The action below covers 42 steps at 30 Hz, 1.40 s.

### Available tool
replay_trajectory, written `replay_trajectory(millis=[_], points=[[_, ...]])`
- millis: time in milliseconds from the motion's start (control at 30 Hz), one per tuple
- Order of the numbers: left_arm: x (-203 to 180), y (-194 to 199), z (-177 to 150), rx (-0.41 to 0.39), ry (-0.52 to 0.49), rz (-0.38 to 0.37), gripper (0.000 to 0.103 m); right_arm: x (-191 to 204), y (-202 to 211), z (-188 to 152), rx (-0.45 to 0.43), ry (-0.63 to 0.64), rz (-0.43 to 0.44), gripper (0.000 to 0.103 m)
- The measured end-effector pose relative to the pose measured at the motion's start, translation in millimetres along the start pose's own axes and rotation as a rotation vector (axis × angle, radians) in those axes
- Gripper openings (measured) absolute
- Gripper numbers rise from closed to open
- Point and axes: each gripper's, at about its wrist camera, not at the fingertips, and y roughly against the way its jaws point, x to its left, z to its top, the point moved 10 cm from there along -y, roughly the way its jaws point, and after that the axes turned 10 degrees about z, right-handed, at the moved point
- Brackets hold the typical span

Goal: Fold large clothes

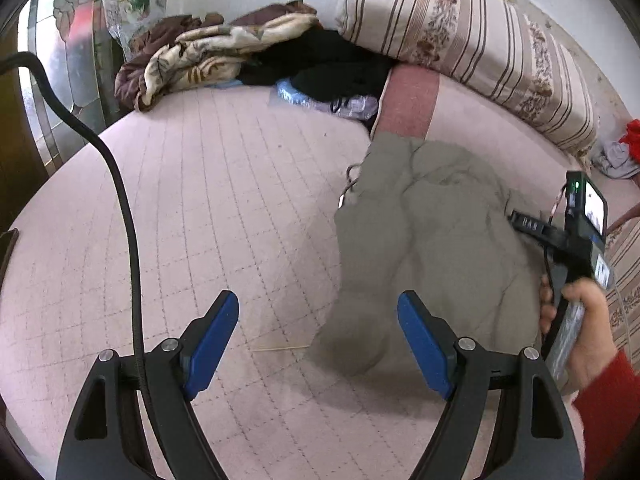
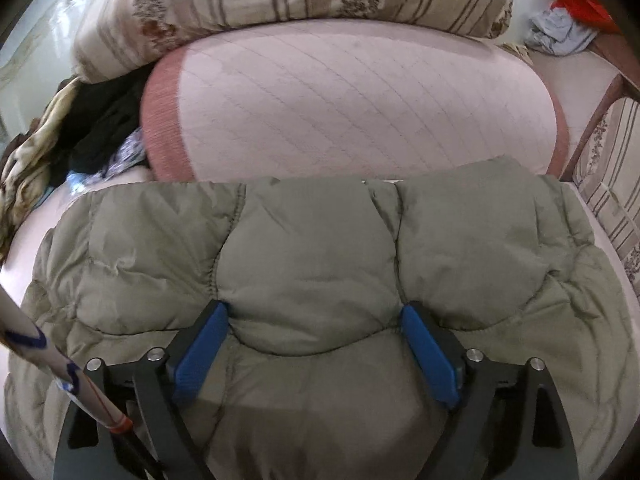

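Olive padded jacket (image 2: 320,272) spread on the pink quilted bed (image 1: 208,208), toward its right side, below the striped bolster (image 1: 472,36). Right tongs (image 2: 314,344) spread wide, straddling a puffed panel near the jacket's near edge; contact with the fabric probable, though not confirmable from this angle. Left tongs (image 1: 318,340) also spread wide, empty, poised above bare bed just beside the jacket's left edge. For a clean fold: pinch at a stitched seam rather than a puffed panel, where filling slips; take both layers of the edge; match the left grip to the same height on the opposite side; lift low and carry across evenly to avoid trapped air and skew. Count: one jacket, two tongs, one bolster, one heap of blankets and dark garments (image 1: 248,52) at the far side, one small red-and-grey cloth pile (image 2: 568,16).
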Motion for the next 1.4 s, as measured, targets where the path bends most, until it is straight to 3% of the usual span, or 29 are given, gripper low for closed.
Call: replay_trajectory(millis=[267, 367, 500, 633, 800, 933, 1033, 1133, 1267, 1367, 1400], points=[[6, -6, 5, -0.021, -0.002, 0.033, 0.081, -14, -26, 21, 0.021, -0.036, -0.046, 0.095], [7, -4, 4, -0.030, -0.019, 0.056, 0.081, -6, -15, 24, 0.046, -0.004, -0.068, 0.096], [14, 1, 7, -0.044, 0.008, 0.066, 0.081, 20, 31, 28, -0.017, 0.049, -0.024, 0.095], [18, 5, 8, -0.060, 0.014, 0.084, 0.081, 63, 66, 8, -0.032, 0.153, 0.052, 0.095], [18, 8, 9, -0.075, 0.002, 0.093, 0.081, 87, 46, -32, 0.022, 0.218, 0.056, 0.096], [18, 5, 10, -0.073, 0.011, 0.093, 0.081, 78, 22, -38, 0.016, 0.162, 0.040, 0.102], [17, 3, 9, -0.060, 0.012, 0.085, 0.081, 79, 21, -35, 0.041, 0.168, 0.027, 0.101], [16, 5, 7, -0.059, 0.004, 0.083, 0.081, 77, 45, -28, 0.039, 0.167, 0.056, 0.097], [13, 7, 4, -0.052, 0.007, 0.064, 0.081, 46, 96, -24, -0.041, 0.110, 0.061, 0.097], [9, 6, 1, -0.038, 0.009, 0.043, 0.081, 3, 120, -32, -0.087, 0.078, -0.003, 0.096], [7, 6, 1, -0.035, 0.006, 0.041, 0.081, -7, 121, -37, -0.090, 0.077, -0.027, 0.091]])
